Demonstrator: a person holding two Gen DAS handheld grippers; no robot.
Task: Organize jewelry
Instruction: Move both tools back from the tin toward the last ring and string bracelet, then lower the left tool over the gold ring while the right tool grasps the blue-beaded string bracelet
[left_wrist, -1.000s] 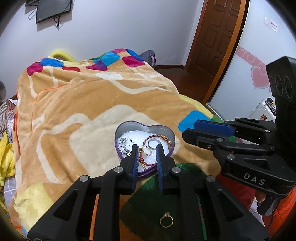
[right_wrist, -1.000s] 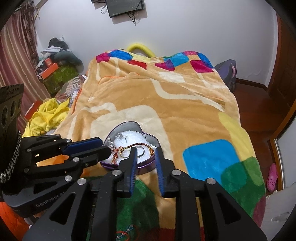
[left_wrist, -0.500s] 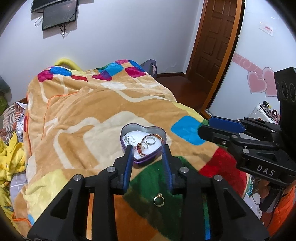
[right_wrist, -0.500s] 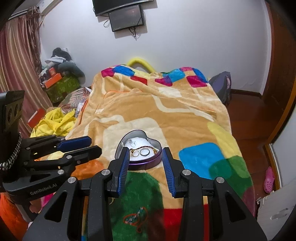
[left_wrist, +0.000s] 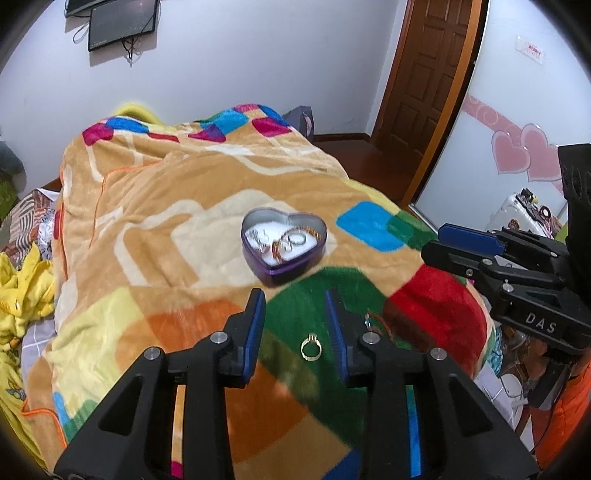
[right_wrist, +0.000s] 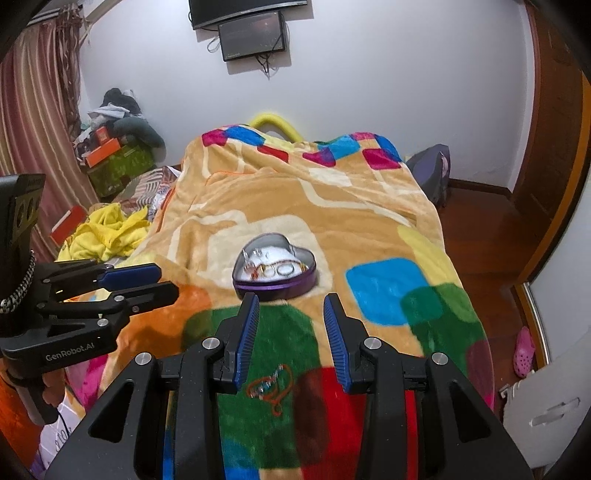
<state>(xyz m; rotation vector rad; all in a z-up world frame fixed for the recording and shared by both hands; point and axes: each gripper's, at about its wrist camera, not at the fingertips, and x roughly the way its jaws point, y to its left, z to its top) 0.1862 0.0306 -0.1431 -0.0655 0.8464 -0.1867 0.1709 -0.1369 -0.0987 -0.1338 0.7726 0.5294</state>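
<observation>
A purple heart-shaped tin (left_wrist: 283, 243) sits on the blanket and holds rings, a beaded bracelet and earrings; it also shows in the right wrist view (right_wrist: 274, 270). A gold ring (left_wrist: 311, 347) lies on the green patch between the fingers of my open, empty left gripper (left_wrist: 295, 314). A red cord bracelet (right_wrist: 271, 386) lies on the blanket below my open, empty right gripper (right_wrist: 290, 321); its edge also shows in the left wrist view (left_wrist: 373, 320). Both grippers are held back from the tin.
The bed is covered by an orange patchwork blanket (left_wrist: 166, 206). Yellow clothes (right_wrist: 107, 232) and boxes (right_wrist: 118, 162) lie left of the bed. A wooden door (left_wrist: 424, 74) and wood floor (right_wrist: 476, 236) are to the right.
Both grippers have pulled back from the tin and opened wider. The tin now looks farther away, and the gold ring and cord bracelet have come between the fingers.
</observation>
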